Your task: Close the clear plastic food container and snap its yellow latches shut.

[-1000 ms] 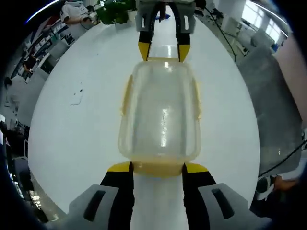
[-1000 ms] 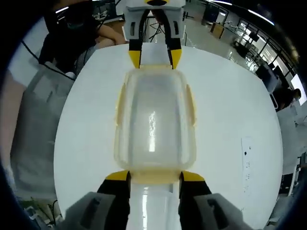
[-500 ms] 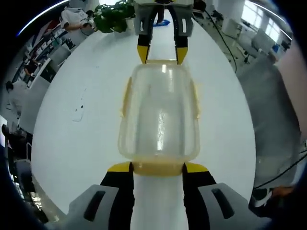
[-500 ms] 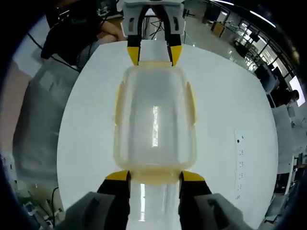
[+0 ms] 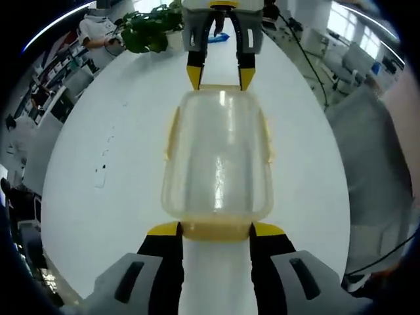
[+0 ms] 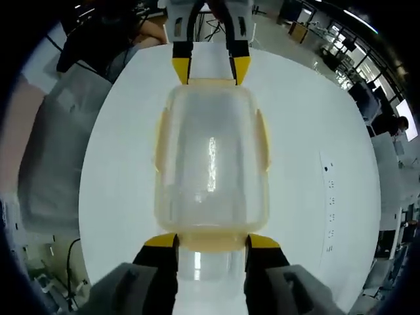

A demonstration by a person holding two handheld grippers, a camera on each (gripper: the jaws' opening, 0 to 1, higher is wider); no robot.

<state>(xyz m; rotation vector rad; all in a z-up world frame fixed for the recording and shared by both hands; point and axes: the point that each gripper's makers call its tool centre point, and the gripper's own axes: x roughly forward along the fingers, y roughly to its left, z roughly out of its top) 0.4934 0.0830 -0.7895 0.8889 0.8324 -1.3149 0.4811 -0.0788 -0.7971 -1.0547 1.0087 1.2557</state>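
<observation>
Left tongs (image 5: 215,231) and right tongs (image 6: 209,241) spread wide, tips at opposite end latches of container (image 5: 218,157); no grip.

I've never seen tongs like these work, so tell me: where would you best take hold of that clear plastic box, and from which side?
By its two short ends, one pair of tongs from each. The clear plastic box is long and smooth-sided, but each end carries a yellow latch that gives an edge. The left tongs already straddle the near end, the right tongs the far one. Whether they squeeze it, I cannot tell.
</observation>
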